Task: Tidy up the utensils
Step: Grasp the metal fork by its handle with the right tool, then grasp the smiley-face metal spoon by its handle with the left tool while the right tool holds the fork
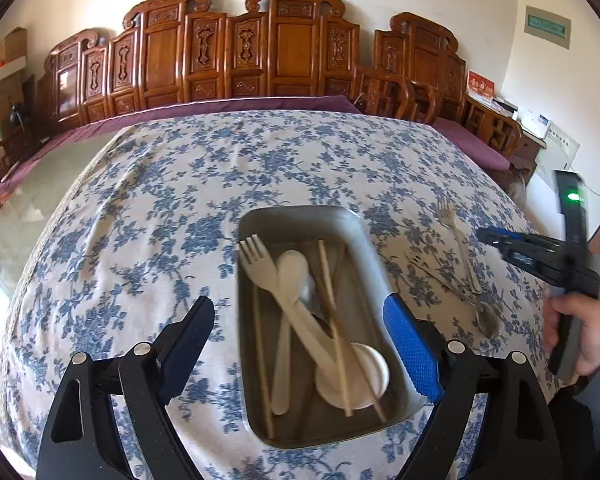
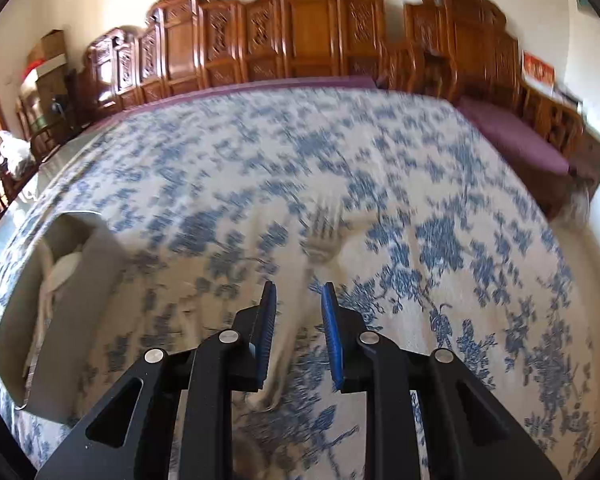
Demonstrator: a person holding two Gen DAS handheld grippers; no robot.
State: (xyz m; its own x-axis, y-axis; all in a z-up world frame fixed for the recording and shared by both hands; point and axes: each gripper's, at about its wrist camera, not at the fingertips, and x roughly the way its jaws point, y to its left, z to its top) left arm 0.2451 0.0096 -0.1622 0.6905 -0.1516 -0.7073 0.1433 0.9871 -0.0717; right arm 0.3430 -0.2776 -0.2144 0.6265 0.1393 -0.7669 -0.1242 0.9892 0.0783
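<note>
A metal tray sits on the floral tablecloth and holds a cream fork, a cream spoon, wooden chopsticks and a round cream dish. My left gripper hovers over the tray's near end, jaws wide open with nothing in them. Right of the tray lie a metal fork and a metal spoon. My right gripper is open by a narrow gap above a blurred metal fork on the cloth, whose handle runs down under the fingers. A hand holds that gripper.
The blue-flowered tablecloth covers the whole table. In the right wrist view the tray stands at the left. Carved wooden chairs line the far wall, with purple cushions beyond the table's right edge. The right wrist view is motion-blurred.
</note>
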